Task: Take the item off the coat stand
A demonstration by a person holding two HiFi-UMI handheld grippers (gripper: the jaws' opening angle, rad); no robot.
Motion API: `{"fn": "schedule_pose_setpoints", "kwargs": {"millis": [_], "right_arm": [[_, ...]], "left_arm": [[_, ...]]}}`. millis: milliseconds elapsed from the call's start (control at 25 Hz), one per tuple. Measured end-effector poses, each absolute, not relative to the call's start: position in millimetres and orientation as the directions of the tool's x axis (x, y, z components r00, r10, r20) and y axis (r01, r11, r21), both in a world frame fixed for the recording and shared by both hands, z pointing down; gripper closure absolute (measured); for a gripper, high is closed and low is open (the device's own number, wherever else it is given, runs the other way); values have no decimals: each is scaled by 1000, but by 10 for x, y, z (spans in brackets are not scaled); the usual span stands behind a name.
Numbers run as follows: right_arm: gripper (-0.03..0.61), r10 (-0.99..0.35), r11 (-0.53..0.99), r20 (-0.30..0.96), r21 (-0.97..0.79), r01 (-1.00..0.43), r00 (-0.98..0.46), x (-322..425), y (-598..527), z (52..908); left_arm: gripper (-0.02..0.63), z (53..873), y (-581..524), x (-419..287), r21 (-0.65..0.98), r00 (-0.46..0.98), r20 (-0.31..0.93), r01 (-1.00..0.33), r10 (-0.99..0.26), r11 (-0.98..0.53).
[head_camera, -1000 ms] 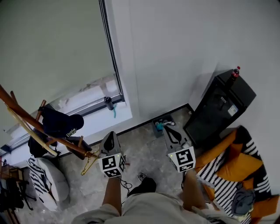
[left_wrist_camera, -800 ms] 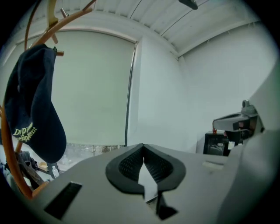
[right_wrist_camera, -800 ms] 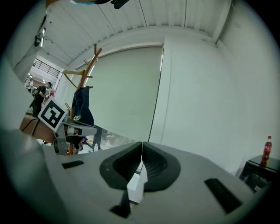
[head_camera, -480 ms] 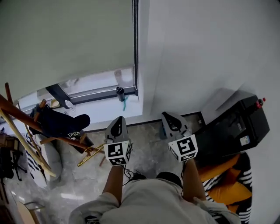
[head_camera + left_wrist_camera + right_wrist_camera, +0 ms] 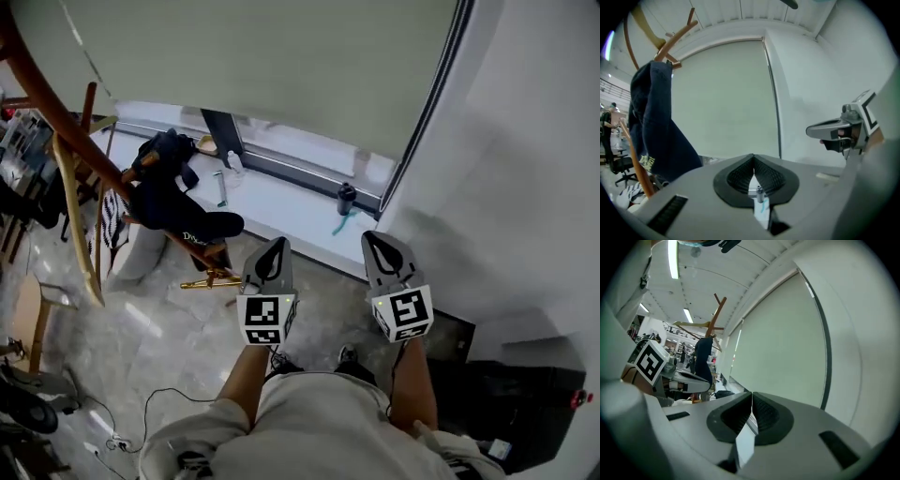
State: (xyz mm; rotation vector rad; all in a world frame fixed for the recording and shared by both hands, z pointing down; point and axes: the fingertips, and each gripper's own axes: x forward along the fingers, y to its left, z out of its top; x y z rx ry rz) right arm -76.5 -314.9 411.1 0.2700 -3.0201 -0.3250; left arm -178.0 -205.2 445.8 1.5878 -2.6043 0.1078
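The wooden coat stand (image 5: 56, 122) rises at the upper left of the head view. A dark navy cloth item (image 5: 178, 206) with pale lettering hangs from one of its pegs. My left gripper (image 5: 278, 244) is held to the right of the item, apart from it, jaws shut and empty. My right gripper (image 5: 376, 238) is level with it further right, also shut and empty. In the left gripper view the navy item (image 5: 656, 131) hangs at the left from a peg (image 5: 675, 40), beyond my shut left gripper (image 5: 753, 161). The right gripper view shows the stand (image 5: 715, 319) far off to the left of the shut right gripper (image 5: 751, 401).
A pale roller blind (image 5: 281, 66) covers the window ahead. A dark bottle (image 5: 346, 199) stands on the white sill. A gold hanger (image 5: 208, 280) lies at the stand's foot. A white wall (image 5: 525, 187) and a black cabinet (image 5: 525, 412) are at the right. Cables (image 5: 141, 422) trail on the floor.
The head view has swung left: the coat stand and navy item now sit nearer and higher left, the cabinet slid to the lower right. Both grippers stay shut, side by side.
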Motion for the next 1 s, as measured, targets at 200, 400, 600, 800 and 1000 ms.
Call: {"fn": "schedule_pose_setpoints", "kwargs": {"millis": [200,400,600,800,1000], "right_arm": [[572,-4,976,57,219,8,-998,-1103,-3169,3997],[572,179,966,57,182,186,-982,-1417,-2801,4094],[572,286,942,44,171,289,-957,-1746,-2325,4119],[572,351,919,27,182,350,-936,-1980,-1904,4041],[572,396,907,-7,157,390,-918,-2270,-1581,3941]], "left_arm": [[603,4338,-1768,-1961,-28,-644,106,-763,-757,646],[603,4347,-1237,-1997,-57,-781,144,-619,-607,783],[603,4350,-778,-2202,-87,-838,155,-539,-523,838],[603,4196,-485,-2396,-91,-867,107,-497,-487,863],[603,4160,-294,-2575,-66,-873,95,-486,-479,872]]}}
